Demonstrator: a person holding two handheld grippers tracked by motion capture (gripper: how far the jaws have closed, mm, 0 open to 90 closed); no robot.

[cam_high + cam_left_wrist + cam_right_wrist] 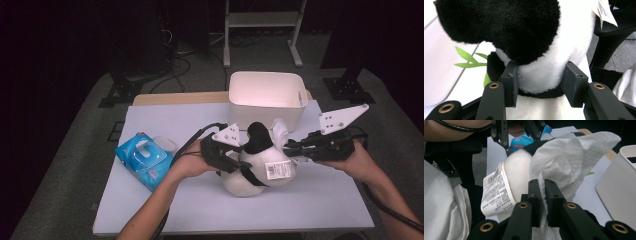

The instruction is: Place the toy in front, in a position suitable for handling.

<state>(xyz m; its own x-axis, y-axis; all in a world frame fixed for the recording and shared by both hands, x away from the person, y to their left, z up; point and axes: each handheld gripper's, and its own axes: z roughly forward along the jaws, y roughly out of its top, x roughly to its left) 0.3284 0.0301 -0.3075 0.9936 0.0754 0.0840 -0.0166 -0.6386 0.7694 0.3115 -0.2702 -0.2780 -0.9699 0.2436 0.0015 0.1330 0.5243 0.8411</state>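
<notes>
A black-and-white plush panda [255, 167] lies at the middle of the table with a printed tag [278, 170] on its belly. From the left, my left gripper [239, 162] is shut on it. In the left gripper view its pads squeeze the white fur [541, 72] just under the black part [506, 25]. Green felt leaves [469, 60] stick out beside the toy. My right gripper [286, 146] comes in from the right, shut on a crumpled white wipe [564, 157] that rests against the panda's white side [517, 170] next to the tag [496, 192].
A white plastic bin [267, 95] stands just behind the panda. A blue pack of wet wipes [142, 157] lies at the table's left, its lid flipped up. The pale table top [200, 210] extends to the near edge. Dark floor and stands surround the table.
</notes>
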